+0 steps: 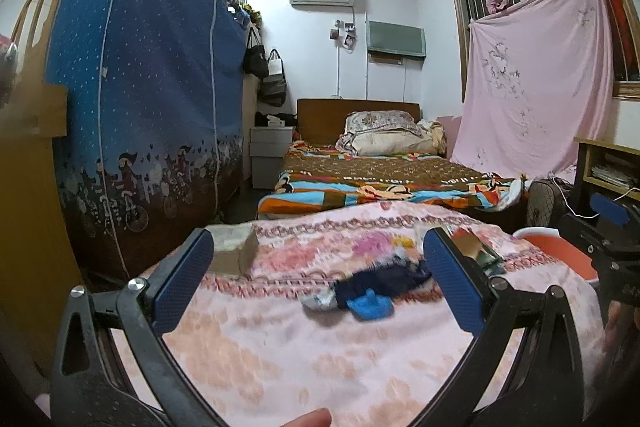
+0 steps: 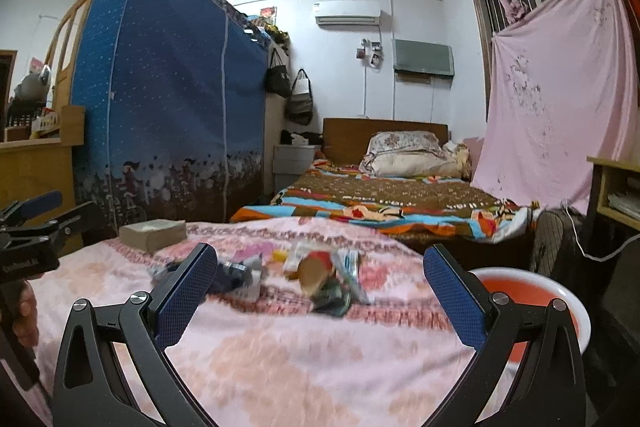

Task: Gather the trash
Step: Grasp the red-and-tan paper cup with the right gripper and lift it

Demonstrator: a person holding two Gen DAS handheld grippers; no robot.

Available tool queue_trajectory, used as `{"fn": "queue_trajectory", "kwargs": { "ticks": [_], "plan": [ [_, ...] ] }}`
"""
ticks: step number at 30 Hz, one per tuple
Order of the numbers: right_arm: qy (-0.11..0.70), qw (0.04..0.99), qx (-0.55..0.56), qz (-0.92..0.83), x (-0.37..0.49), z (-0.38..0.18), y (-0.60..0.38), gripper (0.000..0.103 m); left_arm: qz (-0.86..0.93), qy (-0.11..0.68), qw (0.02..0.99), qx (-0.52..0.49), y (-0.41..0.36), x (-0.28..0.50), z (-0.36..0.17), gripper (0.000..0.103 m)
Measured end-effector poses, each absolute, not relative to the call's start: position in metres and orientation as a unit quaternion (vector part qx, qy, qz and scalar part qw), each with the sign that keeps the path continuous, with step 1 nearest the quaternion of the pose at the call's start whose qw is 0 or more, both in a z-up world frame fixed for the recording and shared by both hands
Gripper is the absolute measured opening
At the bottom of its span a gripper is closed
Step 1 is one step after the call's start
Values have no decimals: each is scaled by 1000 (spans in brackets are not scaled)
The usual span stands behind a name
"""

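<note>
Scattered trash lies on a pink flowered blanket [image 1: 320, 359]. In the left wrist view I see a dark navy wrapper [image 1: 384, 279], a bright blue scrap [image 1: 370, 307] and a shiny foil pack [image 1: 470, 245]. My left gripper [image 1: 319, 247] hangs open just short of them, holding nothing. The right wrist view shows a brown tube-like piece [image 2: 314, 267], green wrappers [image 2: 334, 297] and dark wrappers [image 2: 230, 273]. My right gripper [image 2: 320, 251] is open and empty above the blanket, with this pile in front of it. An orange-red basin [image 2: 532, 295] with a white rim stands at the blanket's right edge.
A brown cardboard box [image 1: 232, 249] rests on the blanket's far left. A tall blue fabric wardrobe [image 1: 152, 107] stands to the left. Behind is a bed [image 1: 380, 183] with a colourful cover, and a pink sheet [image 1: 532, 87] hangs at right. A fingertip [image 1: 308, 419] shows at the bottom.
</note>
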State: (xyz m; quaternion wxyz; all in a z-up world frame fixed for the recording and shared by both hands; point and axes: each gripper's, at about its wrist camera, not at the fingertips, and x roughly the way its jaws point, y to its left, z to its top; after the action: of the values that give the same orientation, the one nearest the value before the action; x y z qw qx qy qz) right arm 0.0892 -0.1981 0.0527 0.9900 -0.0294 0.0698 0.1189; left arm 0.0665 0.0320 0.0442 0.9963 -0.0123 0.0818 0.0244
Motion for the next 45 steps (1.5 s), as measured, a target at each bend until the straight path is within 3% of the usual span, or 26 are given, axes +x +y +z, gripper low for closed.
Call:
{"fn": "queue_trajectory", "kwargs": {
  "ticks": [7,11,14,16,22,27,30,35,44,45],
  "plan": [
    [132,982,-45,125,138,50,-192,103,-10,135,990,-42,43,111,38,90],
    [169,975,-47,135,159,40,-190,92,-20,182,982,-42,43,132,30,85],
    [192,969,-49,144,170,33,-187,81,-31,235,970,-59,46,153,20,74],
    [210,966,-54,141,178,29,-186,79,-40,266,961,-71,48,166,13,64],
    [268,950,-45,152,211,26,-188,69,-72,327,937,-99,49,190,-2,56],
    [308,933,-37,184,240,26,-185,48,-94,362,923,-92,41,201,-8,45],
    [321,927,-34,193,243,26,-184,44,-100,377,916,-94,42,204,-11,31],
    [342,918,-22,201,239,17,-190,39,-110,387,911,-93,40,209,-13,27],
    [369,908,-12,197,270,12,-187,37,-132,391,908,-73,22,214,-5,6],
    [367,909,-9,197,275,12,-188,32,-134,390,908,-73,21,213,-3,4]
  ]
}}
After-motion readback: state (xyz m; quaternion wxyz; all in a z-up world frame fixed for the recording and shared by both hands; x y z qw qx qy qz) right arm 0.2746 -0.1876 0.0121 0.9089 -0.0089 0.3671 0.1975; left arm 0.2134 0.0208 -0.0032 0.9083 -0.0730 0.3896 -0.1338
